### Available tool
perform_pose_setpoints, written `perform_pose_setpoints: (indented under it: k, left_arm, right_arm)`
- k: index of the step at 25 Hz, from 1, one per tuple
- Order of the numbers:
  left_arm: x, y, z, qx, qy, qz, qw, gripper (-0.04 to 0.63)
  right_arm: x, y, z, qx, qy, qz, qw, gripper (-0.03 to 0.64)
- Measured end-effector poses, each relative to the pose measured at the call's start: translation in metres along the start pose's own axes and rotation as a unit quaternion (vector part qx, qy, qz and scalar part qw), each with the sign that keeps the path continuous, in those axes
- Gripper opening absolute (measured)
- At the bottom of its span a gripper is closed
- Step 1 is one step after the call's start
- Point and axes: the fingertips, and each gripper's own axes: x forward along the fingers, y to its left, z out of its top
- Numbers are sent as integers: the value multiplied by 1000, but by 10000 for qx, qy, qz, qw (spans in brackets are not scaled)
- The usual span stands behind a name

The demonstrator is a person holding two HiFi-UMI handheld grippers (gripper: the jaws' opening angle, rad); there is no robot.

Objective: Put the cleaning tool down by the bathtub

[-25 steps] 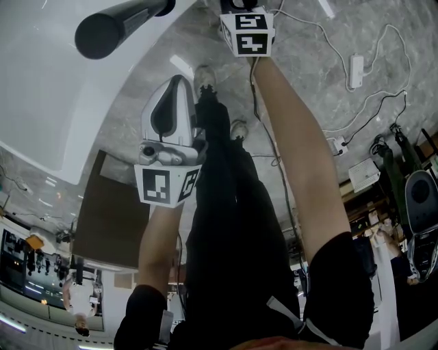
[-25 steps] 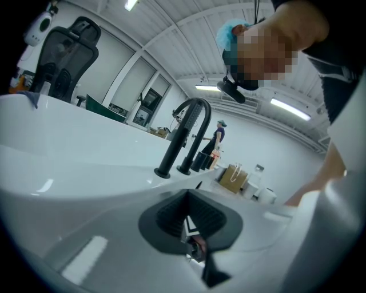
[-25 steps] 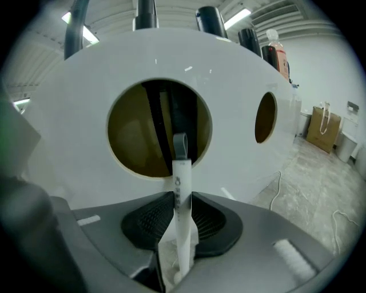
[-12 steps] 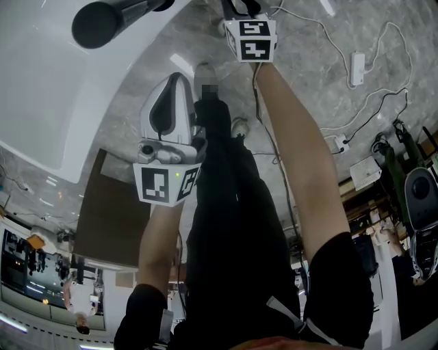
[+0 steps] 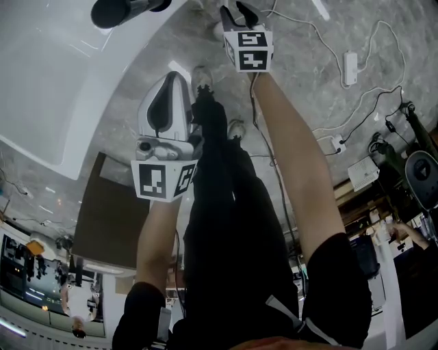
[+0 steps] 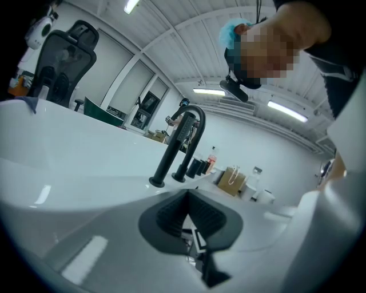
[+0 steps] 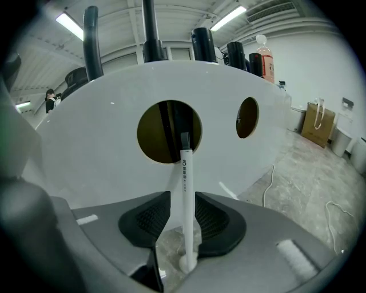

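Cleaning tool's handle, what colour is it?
The handle is white, grey at its top end; clearest in the right gripper view.

Left gripper: white-and-grey two-jaw gripper (image 5: 174,78) with marker cube, centre-left of the head view, jaws together and empty.
Right gripper: matching gripper (image 5: 236,8) at top centre, jaws just opened wide, slim white handle (image 7: 184,189) loose between them.
Arms: bare left forearm (image 5: 156,239) short in frame, bare right forearm (image 5: 294,164) stretched far up.
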Motion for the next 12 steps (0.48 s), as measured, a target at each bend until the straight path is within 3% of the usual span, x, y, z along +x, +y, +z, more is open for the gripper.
perform_pose_setpoints:
  k: [8,12]
  left_arm:
    - [-19,-33,32,13,-196,-71,9998,8]
    - [-36,-56,48,5,-219,-153,9996,6]
  right_arm:
    - [-65,2,3,227,-12,-89,9997,8]
    - [-100,9,3,371,74,-20,9993,0]
